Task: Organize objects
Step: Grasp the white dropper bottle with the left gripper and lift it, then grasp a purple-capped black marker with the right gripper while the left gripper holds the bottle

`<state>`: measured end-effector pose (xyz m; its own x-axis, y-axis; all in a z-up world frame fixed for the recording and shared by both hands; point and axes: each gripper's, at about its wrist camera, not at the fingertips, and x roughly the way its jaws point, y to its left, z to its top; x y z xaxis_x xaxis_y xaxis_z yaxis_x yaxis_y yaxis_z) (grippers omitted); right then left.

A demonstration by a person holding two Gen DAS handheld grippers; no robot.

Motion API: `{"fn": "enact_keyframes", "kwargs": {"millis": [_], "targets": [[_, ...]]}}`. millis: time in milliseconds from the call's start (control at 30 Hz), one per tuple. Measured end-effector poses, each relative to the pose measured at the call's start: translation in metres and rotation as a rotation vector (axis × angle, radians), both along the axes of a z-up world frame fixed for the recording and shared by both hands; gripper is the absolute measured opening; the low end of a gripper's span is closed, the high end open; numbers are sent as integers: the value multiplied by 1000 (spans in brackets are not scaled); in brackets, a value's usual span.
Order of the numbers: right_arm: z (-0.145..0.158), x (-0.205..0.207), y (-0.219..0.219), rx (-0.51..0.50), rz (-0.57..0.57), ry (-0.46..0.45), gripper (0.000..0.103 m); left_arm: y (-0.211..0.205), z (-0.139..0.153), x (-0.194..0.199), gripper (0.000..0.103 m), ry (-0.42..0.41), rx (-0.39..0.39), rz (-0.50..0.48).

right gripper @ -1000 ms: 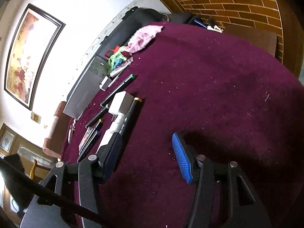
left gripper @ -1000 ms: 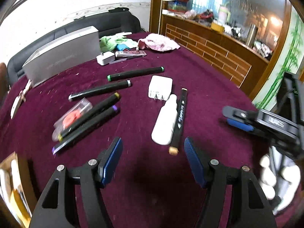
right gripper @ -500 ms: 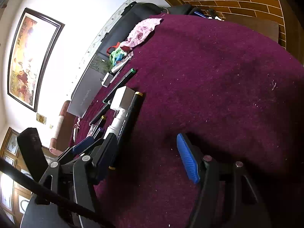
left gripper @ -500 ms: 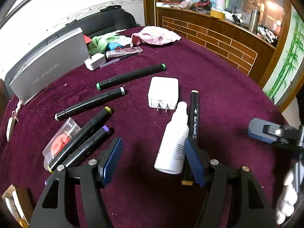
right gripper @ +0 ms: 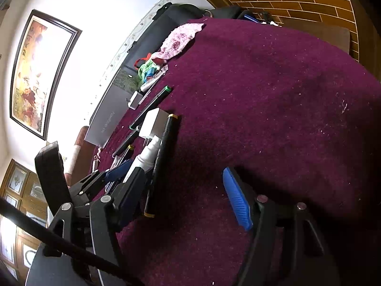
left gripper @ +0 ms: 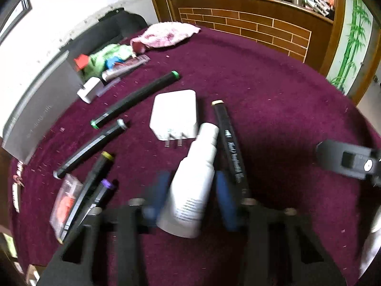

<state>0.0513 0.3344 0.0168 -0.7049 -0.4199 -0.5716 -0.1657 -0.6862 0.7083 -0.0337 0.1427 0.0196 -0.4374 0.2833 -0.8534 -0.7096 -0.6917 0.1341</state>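
Note:
A white spray bottle (left gripper: 194, 183) lies on the maroon table (left gripper: 273, 90), nozzle pointing away. My left gripper (left gripper: 190, 197) has its blue pads on either side of the bottle's body, closing around it; the frame is blurred there. A black marker with a tan cap (left gripper: 229, 145) lies just right of the bottle. A white charger plug (left gripper: 175, 116) sits beyond it. My right gripper (right gripper: 183, 200) is open and empty over bare cloth, right of the bottle (right gripper: 145, 157) and tan marker (right gripper: 162, 162).
Black markers with green (left gripper: 135, 99), grey (left gripper: 91, 147), yellow (left gripper: 95, 176) and purple (left gripper: 102, 190) caps lie left. A clear packet (left gripper: 65, 197), grey box (left gripper: 35, 109), small white adapter (left gripper: 89, 90), green and pink cloths (left gripper: 164, 35) sit further off. A brick-patterned counter (left gripper: 250, 26) stands behind.
My left gripper has moved forward over the white bottle and its jaws have narrowed around it. My right gripper has held nearly still, open.

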Motion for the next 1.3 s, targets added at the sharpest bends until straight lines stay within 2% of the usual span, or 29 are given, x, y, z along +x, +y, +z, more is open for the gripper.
{"fn": "enact_keyframes", "kwargs": {"millis": [100, 267, 533, 633, 833, 933, 1067, 1133, 1200, 1300], "targets": [[1, 0, -1, 13, -1, 4, 70, -1, 1, 7, 25, 1, 15, -5], [2, 1, -4, 30, 5, 7, 71, -32, 10, 20, 25, -54, 111, 58], [4, -5, -13, 93, 17, 12, 74, -97, 9, 66, 25, -60, 115, 191], [6, -6, -18, 136, 22, 11, 74, -114, 4, 77, 25, -76, 140, 234], [11, -9, -32, 246, 37, -18, 73, -114, -2, 85, 25, -44, 154, 255], [20, -8, -37, 242, 62, -29, 73, -114, -3, 87, 26, -25, 163, 258], [33, -21, -51, 259, 124, -68, 72, -122, -3, 87, 29, -33, 219, 273], [33, -35, -58, 271, 154, -111, 66, -122, -3, 88, 35, -35, 236, 274], [33, -46, -64, 291, 165, -130, 65, -120, -4, 91, 42, -29, 253, 267], [30, -61, -74, 337, 172, -161, 56, -110, -5, 96, 52, 2, 212, 244]]}}
